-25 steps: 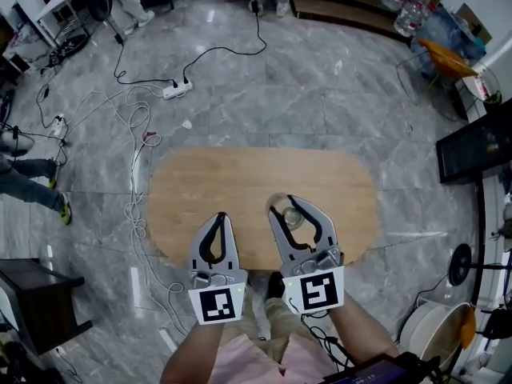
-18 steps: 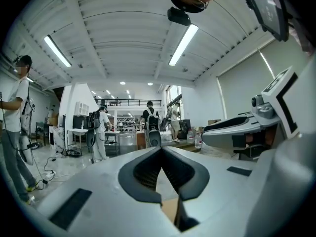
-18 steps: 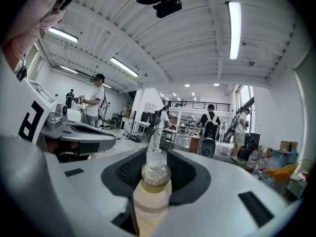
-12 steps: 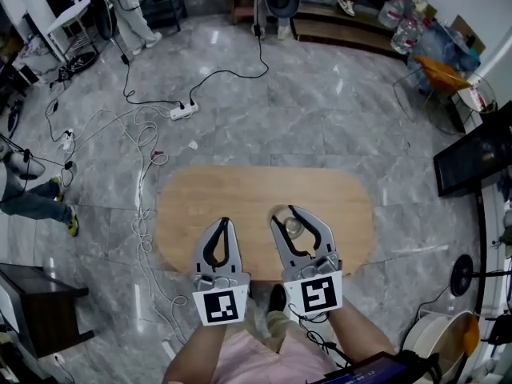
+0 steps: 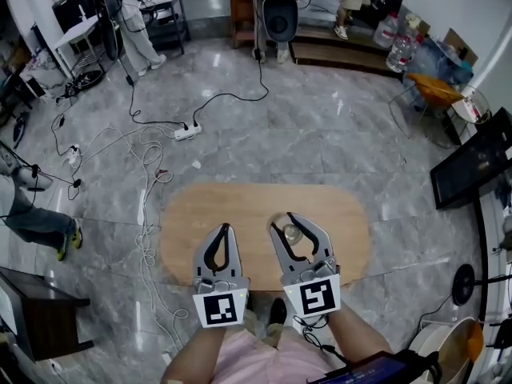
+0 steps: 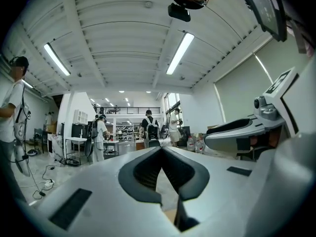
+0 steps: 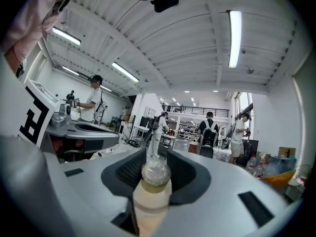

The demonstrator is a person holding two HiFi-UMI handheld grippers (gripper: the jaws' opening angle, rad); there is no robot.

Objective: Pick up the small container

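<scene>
The small container [image 7: 152,189] is a pale, translucent bottle with a clear rounded cap; in the head view the container [image 5: 291,232] shows between the right jaws, above the wooden table [image 5: 240,214]. My right gripper [image 5: 288,224] is shut on it, the jaws pressing its sides, and in the right gripper view the right gripper [image 7: 154,169] points up toward the room and ceiling. My left gripper [image 5: 222,232] is held beside it over the table's near part, jaws together and nothing between them; the left gripper [image 6: 162,154] view shows the tips meeting.
The oval wooden table stands on a grey marble floor. Cables and a power strip [image 5: 188,132] lie on the floor at the left. Several people stand at benches [image 5: 160,2] at the back. A black monitor [image 5: 472,166] is at the right.
The head view has tilted up and shows more of the far room. Both grippers keep their places over the table, the right one still holding the container.
</scene>
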